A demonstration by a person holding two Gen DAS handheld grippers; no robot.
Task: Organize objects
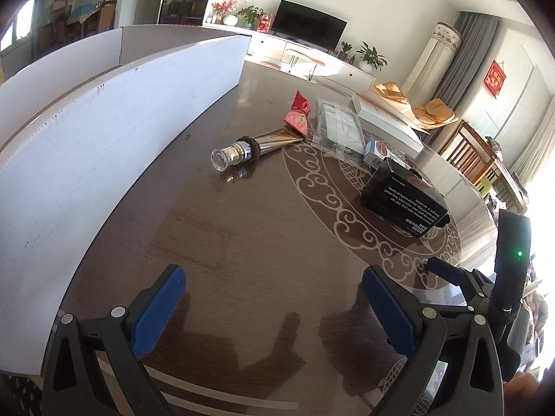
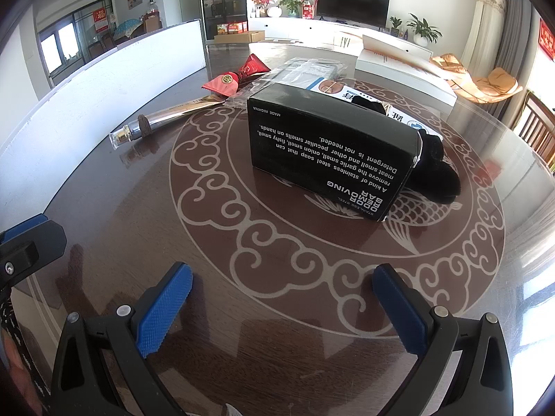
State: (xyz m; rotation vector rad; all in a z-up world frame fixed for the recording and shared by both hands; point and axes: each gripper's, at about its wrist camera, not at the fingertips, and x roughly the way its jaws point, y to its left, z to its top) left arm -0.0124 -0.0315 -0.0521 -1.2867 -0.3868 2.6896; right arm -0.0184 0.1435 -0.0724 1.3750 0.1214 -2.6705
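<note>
A black odor-removing bar box (image 2: pixel 329 152) (image 1: pixel 404 202) lies on the dark patterned table (image 2: pixel 242 312), with a black cloth item (image 2: pixel 435 170) at its right end. A gold tube with a clear cap (image 1: pixel 255 147) (image 2: pixel 163 121) lies left of it. Red packets (image 1: pixel 298 116) (image 2: pixel 239 76), a clear plastic bag (image 1: pixel 338 128) (image 2: pixel 305 71) and a blue-white box (image 1: pixel 380 152) (image 2: pixel 347 92) lie behind. My left gripper (image 1: pixel 274 303) is open over bare table, well short of the tube. My right gripper (image 2: pixel 282 303) is open, facing the black box, apart from it.
A long white board (image 1: pixel 86 159) (image 2: pixel 104 79) stands along the table's left side. A flat white box (image 1: pixel 388 118) (image 2: pixel 406 66) sits at the far side. The right gripper's body (image 1: pixel 510 277) shows at the left wrist view's right edge. Wooden chairs stand to the right.
</note>
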